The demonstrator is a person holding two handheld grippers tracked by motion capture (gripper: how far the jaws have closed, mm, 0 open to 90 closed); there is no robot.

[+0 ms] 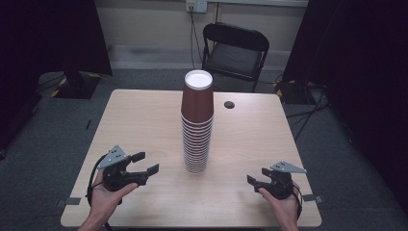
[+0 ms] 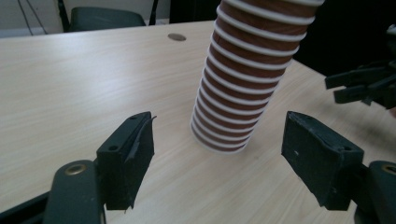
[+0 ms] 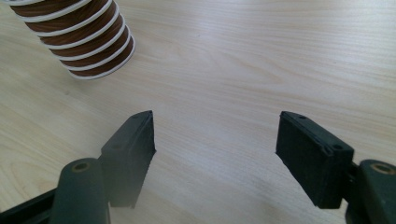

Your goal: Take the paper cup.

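brown cup stack (image 2: pixel 243 88), top cropped

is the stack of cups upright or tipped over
Upright. The stack of cups stands on the table with rims down and the top cup's white base facing up; neither hand-held gripper touches it.

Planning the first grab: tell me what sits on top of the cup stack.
Nothing sits on the cup stack. The top cup is upside down, its white base bare. The cups' insides are covered. Both tools, left and right, rest open, apart from it.
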